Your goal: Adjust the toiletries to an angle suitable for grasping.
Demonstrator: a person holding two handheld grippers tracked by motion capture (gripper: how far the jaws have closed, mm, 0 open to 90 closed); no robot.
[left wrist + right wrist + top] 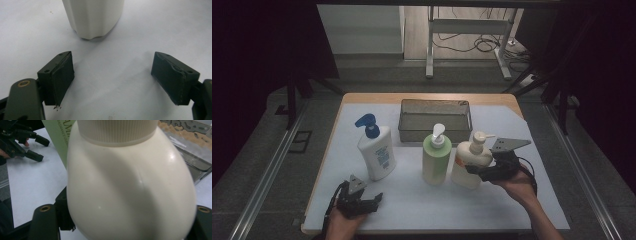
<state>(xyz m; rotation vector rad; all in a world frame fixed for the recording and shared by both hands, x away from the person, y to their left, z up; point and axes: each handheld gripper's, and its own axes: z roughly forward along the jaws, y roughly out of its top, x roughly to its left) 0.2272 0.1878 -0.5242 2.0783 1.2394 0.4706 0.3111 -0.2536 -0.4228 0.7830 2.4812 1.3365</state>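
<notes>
**Right claw on the cream pump bottle, left claw idle and wide**

I'm looking down on the table [532, 200] and my right gripper [473, 169] is in against the cream pump bottle [469, 162], which stands upright at the right end of the row of three. From above, the claw comes at the bottle from its right side, level with the bottle's shoulder, with the grey plate sticking up behind the pump head. In the right gripper view the cream bottle [130, 187] bulges right between the two black jaws, its ribbed collar at the top, the left jaw tucked against its flank and the right jaw just peeking out at the far edge. The jaws hug the body on both sides, so I call that a grip on the bottle, though the actual pad contact is hidden behind the bulge.

Just beside the cream bottle, to its left, stands the green bottle [435, 159], and behind both sits the metal tray [435, 120]. The white bottle with the blue pump [376, 150] stands further left.

My left gripper [371, 200] hovers low near the front edge, jaws spread wide with nothing between them. In the left gripper view, the base of a white bottle [93, 18] stands ahead of the jaws, apart from them.
</notes>
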